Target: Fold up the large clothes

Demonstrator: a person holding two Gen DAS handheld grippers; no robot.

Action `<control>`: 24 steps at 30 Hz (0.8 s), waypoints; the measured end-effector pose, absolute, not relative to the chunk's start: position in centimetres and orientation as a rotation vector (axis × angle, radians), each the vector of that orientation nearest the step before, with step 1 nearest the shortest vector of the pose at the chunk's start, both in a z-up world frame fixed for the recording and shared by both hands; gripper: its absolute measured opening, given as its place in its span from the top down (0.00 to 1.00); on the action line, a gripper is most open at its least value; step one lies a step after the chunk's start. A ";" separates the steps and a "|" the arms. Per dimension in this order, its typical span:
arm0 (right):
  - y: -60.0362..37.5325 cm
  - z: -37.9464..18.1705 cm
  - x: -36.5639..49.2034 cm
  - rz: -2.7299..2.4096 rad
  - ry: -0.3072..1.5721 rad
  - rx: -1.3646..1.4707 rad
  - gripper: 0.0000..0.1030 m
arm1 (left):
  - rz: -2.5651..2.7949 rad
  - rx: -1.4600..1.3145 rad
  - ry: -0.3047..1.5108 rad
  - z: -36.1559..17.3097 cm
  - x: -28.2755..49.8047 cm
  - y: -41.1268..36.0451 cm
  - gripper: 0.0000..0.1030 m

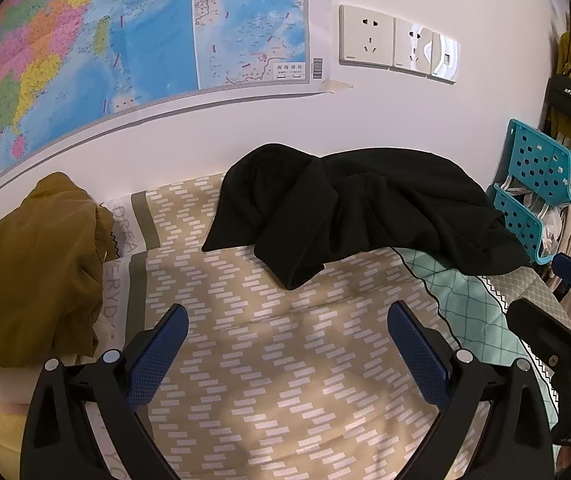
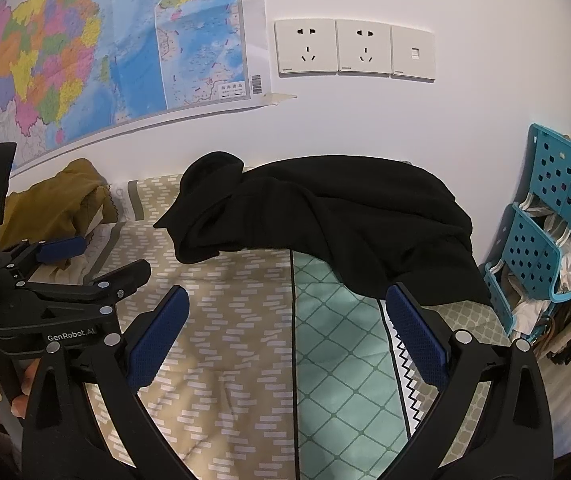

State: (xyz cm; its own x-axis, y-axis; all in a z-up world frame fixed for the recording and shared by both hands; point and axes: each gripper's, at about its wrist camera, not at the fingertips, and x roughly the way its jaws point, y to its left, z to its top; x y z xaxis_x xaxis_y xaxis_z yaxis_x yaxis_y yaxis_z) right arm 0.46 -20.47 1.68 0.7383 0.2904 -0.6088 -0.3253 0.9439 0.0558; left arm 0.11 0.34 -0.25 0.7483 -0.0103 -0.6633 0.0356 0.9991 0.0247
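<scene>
Both the left gripper (image 1: 287, 354) and right gripper (image 2: 285, 338) hang spread and empty, the crumpled black garment (image 1: 357, 208) ahead of them awaiting a first grasp, likely at its near edge.

Black garment (image 1: 365, 208): matt, soft cloth. Bed cover (image 1: 277, 360): printed woven cloth, matt. Gripper pads (image 2: 157, 336): blue, rough-textured; basket (image 2: 545, 248): glossy teal plastic.

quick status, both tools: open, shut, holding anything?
Left tool: open, empty, over the patterned bedding, short of the black garment.
Right tool: open, empty, also short of the garment.
</scene>
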 end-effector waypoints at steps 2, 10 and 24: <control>-20.4 1.6 0.5 0.336 0.661 -0.058 0.06 | -0.023 0.036 0.726 -0.3 0.1 0.4 0.06; -20.2 1.6 0.6 0.339 0.659 -0.060 0.05 | -0.027 0.035 0.733 -0.4 0.4 0.4 0.06; -20.1 1.7 0.8 0.345 0.655 -0.060 0.06 | -0.029 0.033 0.732 -0.3 0.6 0.3 0.06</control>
